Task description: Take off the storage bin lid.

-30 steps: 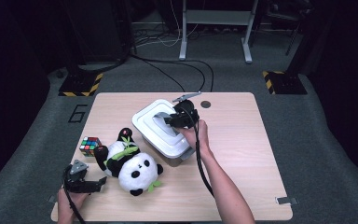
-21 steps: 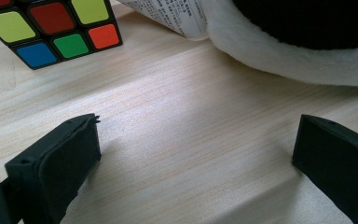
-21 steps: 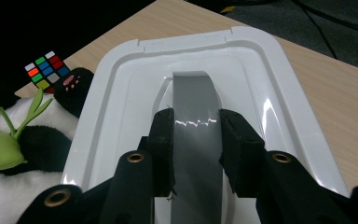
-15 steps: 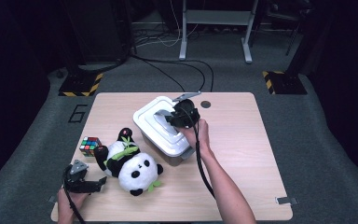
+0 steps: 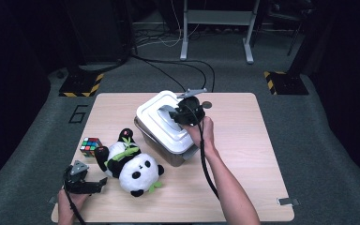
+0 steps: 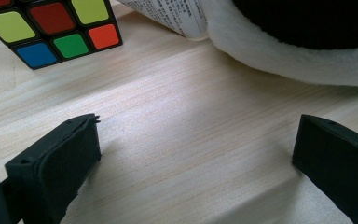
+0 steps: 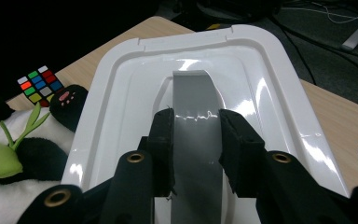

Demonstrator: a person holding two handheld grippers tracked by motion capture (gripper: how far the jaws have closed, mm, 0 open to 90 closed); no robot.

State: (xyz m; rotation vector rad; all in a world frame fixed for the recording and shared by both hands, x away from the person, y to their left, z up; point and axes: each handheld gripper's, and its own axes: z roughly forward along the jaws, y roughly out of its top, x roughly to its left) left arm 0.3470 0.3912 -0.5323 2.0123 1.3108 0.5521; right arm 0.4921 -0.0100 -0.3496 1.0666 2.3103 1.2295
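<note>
Evidently gripping to lift the lid.
Right gripper (image 7: 196,135) clenches the lid's grey handle (image 7: 195,112) atop the box (image 5: 168,150); left gripper (image 6: 196,154) rests released beside the panda (image 5: 133,164).

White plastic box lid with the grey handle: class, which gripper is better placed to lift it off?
Right. The right gripper has its jaws closed on the grey handle; the left gripper sits open on the wooden table.

White lidded bin (image 5: 161,125), table centre.
</note>
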